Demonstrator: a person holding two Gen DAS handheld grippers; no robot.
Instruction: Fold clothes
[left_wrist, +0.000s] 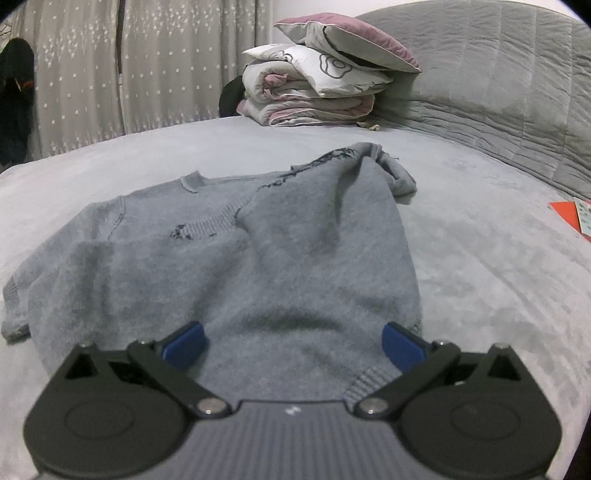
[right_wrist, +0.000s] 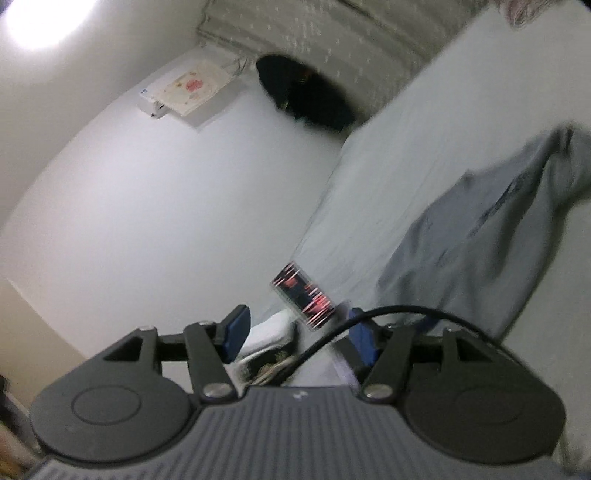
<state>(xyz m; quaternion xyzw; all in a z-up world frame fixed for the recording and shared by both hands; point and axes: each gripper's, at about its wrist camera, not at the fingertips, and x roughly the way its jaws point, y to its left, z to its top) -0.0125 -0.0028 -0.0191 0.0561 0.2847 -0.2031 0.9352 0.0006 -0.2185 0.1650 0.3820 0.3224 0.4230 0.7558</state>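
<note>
Sweater (left_wrist: 236, 258), grey knit, lies spread on the pale grey bed cover (left_wrist: 480, 229), partly folded: one side panel is turned over the body, its upper end bunched near the far edge, and a ribbed cuff lies across the chest with a dark mark beside it. Ribbed neckline sits at the far left of the garment; a sleeve end reaches the near left edge. Left gripper (left_wrist: 293, 341) is low over the near hem, its blue fingertips (left_wrist: 184, 345) spread wide to either side of the fabric and closed on nothing; whether they touch the knit cannot be told. Right gripper (right_wrist: 299, 334) is rolled sideways and aimed toward the white wall (right_wrist: 166, 221), its blue fingers likewise wide apart and empty, with a black cable (right_wrist: 369, 317) arching across in front of them. In the right wrist view the sweater appears blurred at the right, draped on the bed, well apart from that gripper. A small screen-like object (right_wrist: 304, 295) with red markings shows just beyond the right fingers; its nature cannot be determined. Folded bedding (left_wrist: 310, 96) with a pillow on top is stacked at the far end of the bed, against a quilted grey headboard (left_wrist: 498, 74). Star-patterned curtains (left_wrist: 129, 66) hang behind. A red item (left_wrist: 569, 218) lies at the right edge of the bed
</note>
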